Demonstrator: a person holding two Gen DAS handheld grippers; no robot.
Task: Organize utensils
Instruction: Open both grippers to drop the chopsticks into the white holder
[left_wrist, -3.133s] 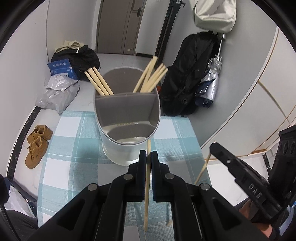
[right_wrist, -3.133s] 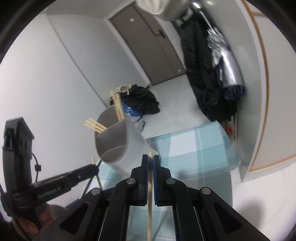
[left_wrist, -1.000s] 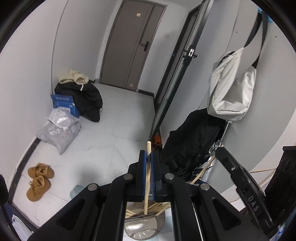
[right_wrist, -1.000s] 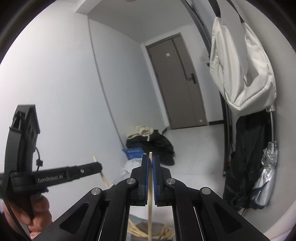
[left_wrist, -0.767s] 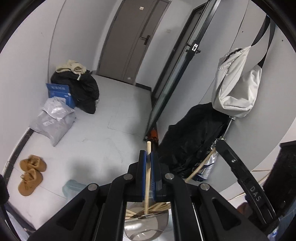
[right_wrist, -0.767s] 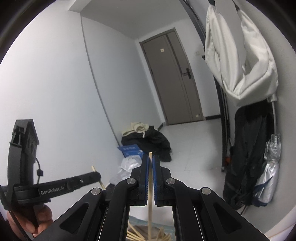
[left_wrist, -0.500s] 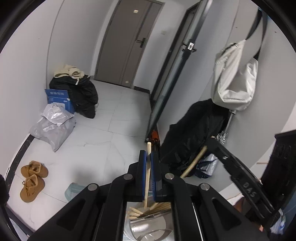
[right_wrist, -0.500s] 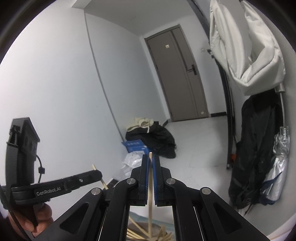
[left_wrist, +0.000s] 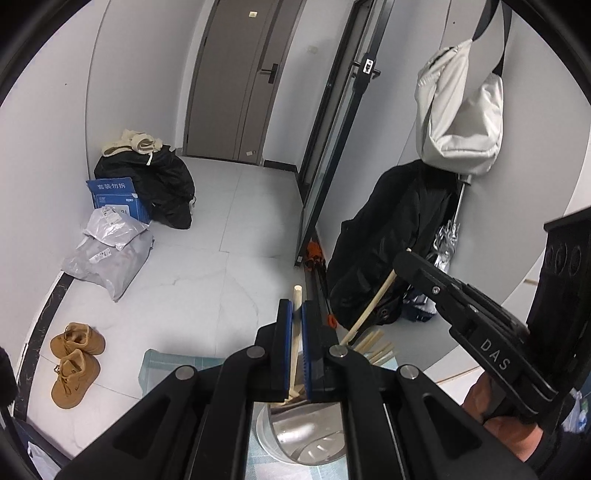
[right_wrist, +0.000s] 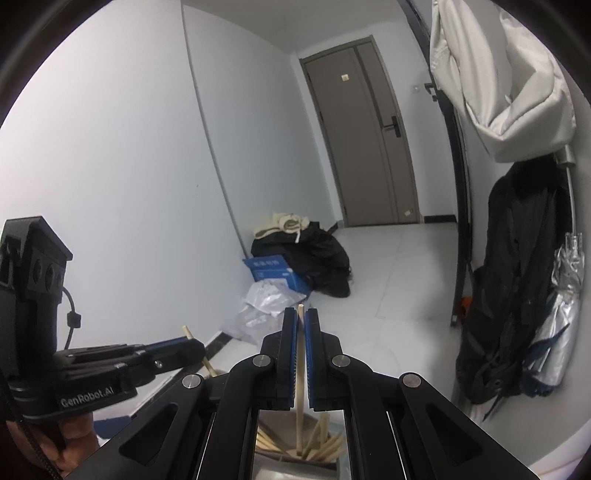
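Observation:
My left gripper (left_wrist: 294, 310) is shut on a wooden chopstick (left_wrist: 294, 354) and holds it upright over the grey utensil holder (left_wrist: 306, 446), its lower end among the chopsticks in the far compartment. My right gripper (right_wrist: 300, 317) is shut on another chopstick (right_wrist: 300, 376), whose lower end reaches down into the holder (right_wrist: 299, 469) among several chopsticks (right_wrist: 325, 443). In the left wrist view the right gripper (left_wrist: 402, 262) shows at the right with its chopstick (left_wrist: 369, 310) slanting down to the holder. In the right wrist view the left gripper (right_wrist: 195, 345) shows at the left.
The holder stands on a teal checked tablecloth (left_wrist: 162, 369). On the floor beyond lie brown shoes (left_wrist: 74, 363), grey parcels (left_wrist: 110, 251), a blue box (left_wrist: 114, 197) and black bags (left_wrist: 162, 184). A black coat (left_wrist: 391, 236) and a white bag (left_wrist: 458, 110) hang at the right.
Both grippers have tilted up from looking down at the table to looking across the room. Each chopstick now stands upright over the holder. The right gripper has drawn closer to the left.

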